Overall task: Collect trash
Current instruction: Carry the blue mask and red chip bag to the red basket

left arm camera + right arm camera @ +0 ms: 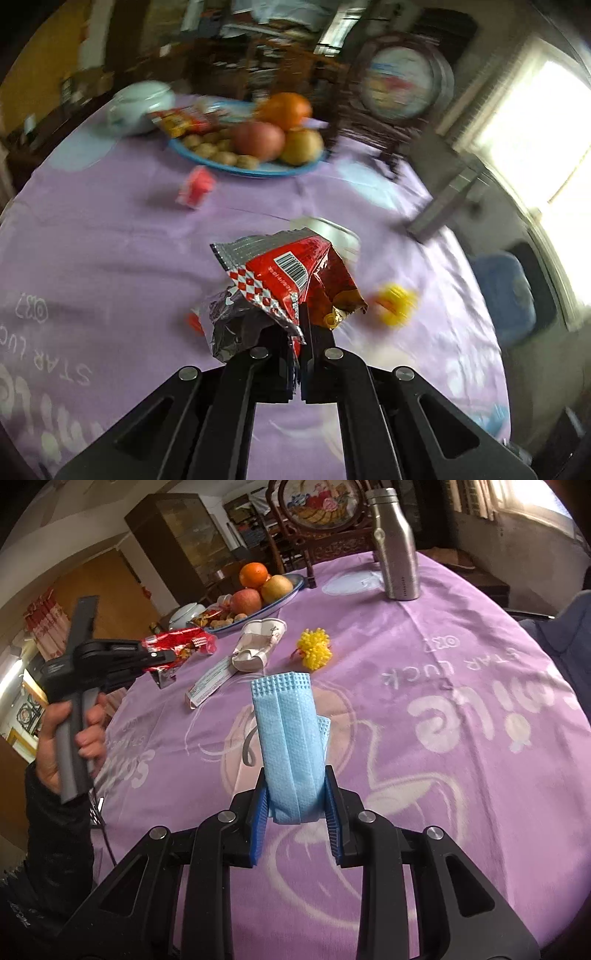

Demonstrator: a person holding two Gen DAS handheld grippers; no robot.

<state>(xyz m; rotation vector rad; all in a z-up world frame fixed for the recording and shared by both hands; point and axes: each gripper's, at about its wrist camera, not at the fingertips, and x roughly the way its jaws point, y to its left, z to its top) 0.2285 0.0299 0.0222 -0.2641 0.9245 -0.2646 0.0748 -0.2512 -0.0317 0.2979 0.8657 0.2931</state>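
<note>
Red foil snack wrapper (284, 280) pinched in left gripper (303, 325), lifted off the purple-clothed counter (110, 229). Right gripper (295, 794) clamps a folded blue face mask (290, 746), upright. Crushed paper cup (258, 642) and yellow fuzzy item (314, 648), possibly a pompom, lie on counter.

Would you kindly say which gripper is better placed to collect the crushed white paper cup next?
Neither is free: the left gripper pinches a red snack wrapper, the right gripper a blue face mask. The crushed white paper cup lies nearer the left.
</note>
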